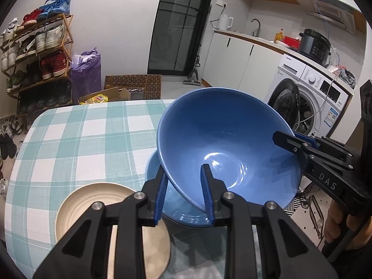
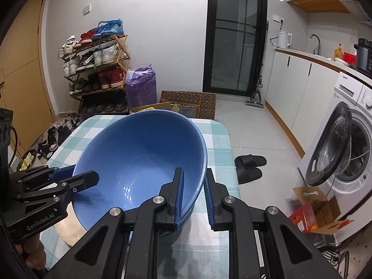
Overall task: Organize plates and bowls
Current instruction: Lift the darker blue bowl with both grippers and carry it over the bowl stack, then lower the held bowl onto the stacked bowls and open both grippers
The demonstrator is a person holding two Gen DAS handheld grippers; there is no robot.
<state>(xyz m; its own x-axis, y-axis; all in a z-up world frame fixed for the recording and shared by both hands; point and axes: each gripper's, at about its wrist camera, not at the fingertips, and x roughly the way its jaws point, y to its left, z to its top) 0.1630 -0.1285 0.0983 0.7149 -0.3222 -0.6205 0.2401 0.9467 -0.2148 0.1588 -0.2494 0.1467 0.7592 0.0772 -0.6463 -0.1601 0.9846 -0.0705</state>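
Note:
A large blue bowl (image 1: 223,139) hangs tilted above the checked table, held from both sides. My left gripper (image 1: 184,181) is shut on its near rim, one finger inside and one outside. My right gripper (image 2: 194,186) is shut on the opposite rim (image 2: 197,162) the same way; it shows in the left wrist view (image 1: 293,143). A second, lighter blue bowl (image 1: 179,204) sits on the table right under the held one. A cream ribbed plate (image 1: 93,209) lies to its left, partly hidden by my left gripper.
The table (image 1: 81,139) has a teal-and-white checked cloth. A washing machine (image 2: 344,151) with its door open stands to the right. Black slippers (image 2: 250,167) and a cardboard box (image 2: 313,209) lie on the floor. A shoe rack (image 2: 97,69) stands beyond the table.

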